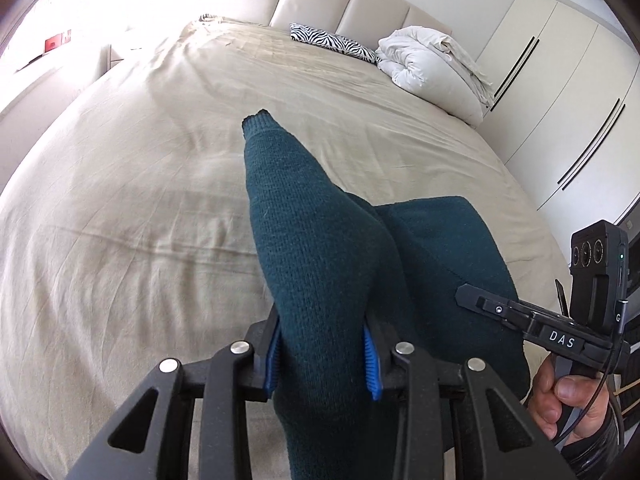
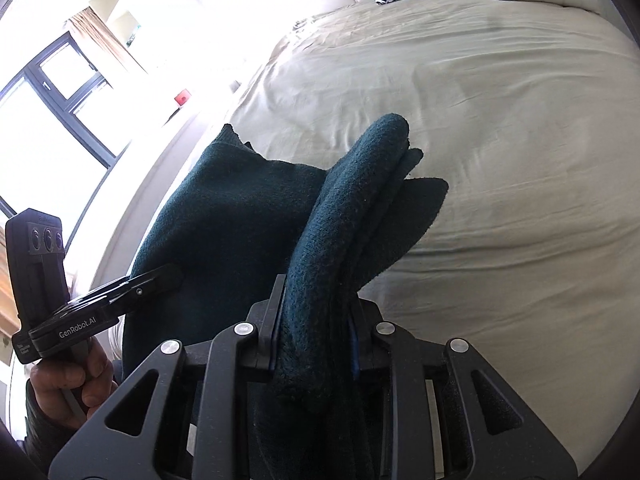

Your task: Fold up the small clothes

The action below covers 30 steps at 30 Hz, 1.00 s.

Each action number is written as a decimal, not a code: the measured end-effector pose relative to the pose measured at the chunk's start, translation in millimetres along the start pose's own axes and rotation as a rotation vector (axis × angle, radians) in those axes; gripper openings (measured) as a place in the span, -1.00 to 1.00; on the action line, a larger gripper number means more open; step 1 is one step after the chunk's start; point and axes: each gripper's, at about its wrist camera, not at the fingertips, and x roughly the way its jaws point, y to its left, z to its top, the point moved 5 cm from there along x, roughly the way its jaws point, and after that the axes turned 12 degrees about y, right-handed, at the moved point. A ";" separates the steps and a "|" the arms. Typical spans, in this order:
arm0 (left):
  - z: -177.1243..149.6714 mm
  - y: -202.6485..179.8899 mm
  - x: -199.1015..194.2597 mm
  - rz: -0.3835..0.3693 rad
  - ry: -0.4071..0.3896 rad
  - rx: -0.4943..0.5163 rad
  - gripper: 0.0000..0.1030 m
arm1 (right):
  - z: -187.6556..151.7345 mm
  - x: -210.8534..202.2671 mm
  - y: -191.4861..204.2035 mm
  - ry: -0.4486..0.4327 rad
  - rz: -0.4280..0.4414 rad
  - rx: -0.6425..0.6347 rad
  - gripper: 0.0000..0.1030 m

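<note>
A dark teal knitted garment [image 1: 320, 248] is held in the air above the bed by both grippers. My left gripper [image 1: 322, 360] is shut on a thick bunch of it between blue pads [image 1: 371, 364]; a narrow end sticks up and forward. My right gripper [image 2: 316, 336] is shut on another folded bunch of the garment [image 2: 344, 216], which curls up past the fingers. The right gripper also shows at the right of the left wrist view [image 1: 520, 316], against the cloth. The left gripper shows at the left of the right wrist view [image 2: 120, 296].
A beige bed sheet [image 1: 160, 184] lies below. A zebra-print pillow [image 1: 334, 42] and a folded white duvet [image 1: 432, 68] sit by the headboard. White wardrobes [image 1: 560, 92] stand to the right. A window [image 2: 52, 120] is on the left.
</note>
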 end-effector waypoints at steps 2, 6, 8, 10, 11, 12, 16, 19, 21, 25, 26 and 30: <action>-11.1 12.2 10.6 0.010 0.025 -0.021 -0.31 | -10.9 13.3 2.6 0.018 0.018 0.013 -0.56; -28.5 38.2 34.2 0.007 0.048 -0.056 -0.14 | -33.2 45.6 -10.9 0.055 0.020 0.066 -0.48; -34.2 45.9 38.1 -0.042 0.038 -0.094 -0.07 | -51.0 59.5 -32.0 0.083 0.068 0.137 -0.36; -38.1 47.4 36.8 -0.059 0.032 -0.105 -0.03 | -58.2 61.3 -54.4 0.067 0.196 0.243 -0.21; -38.8 47.5 35.9 -0.059 0.030 -0.105 -0.03 | -60.9 58.0 -60.5 0.052 0.231 0.274 -0.21; -41.1 47.5 33.2 -0.056 0.028 -0.107 -0.03 | -62.2 53.4 -64.5 0.041 0.235 0.289 -0.15; -48.6 42.7 13.2 -0.024 -0.012 -0.115 -0.03 | -65.3 22.7 -65.3 -0.008 0.128 0.305 -0.12; -48.3 38.1 0.5 -0.006 -0.061 -0.116 -0.03 | -62.5 -10.1 -53.9 -0.073 0.106 0.290 -0.09; -52.9 34.8 -4.1 0.001 -0.076 -0.103 -0.03 | -61.9 -27.2 -33.7 -0.101 0.160 0.235 -0.09; -62.3 34.4 -0.7 0.017 -0.068 -0.094 -0.02 | -62.1 -20.5 1.0 -0.050 0.302 0.147 -0.09; -63.3 35.0 0.3 0.013 -0.065 -0.097 -0.02 | -65.6 -9.4 3.7 -0.020 0.299 0.152 -0.09; -69.1 33.1 3.7 0.005 -0.051 -0.094 -0.02 | -90.6 35.9 -25.5 0.037 0.336 0.257 -0.46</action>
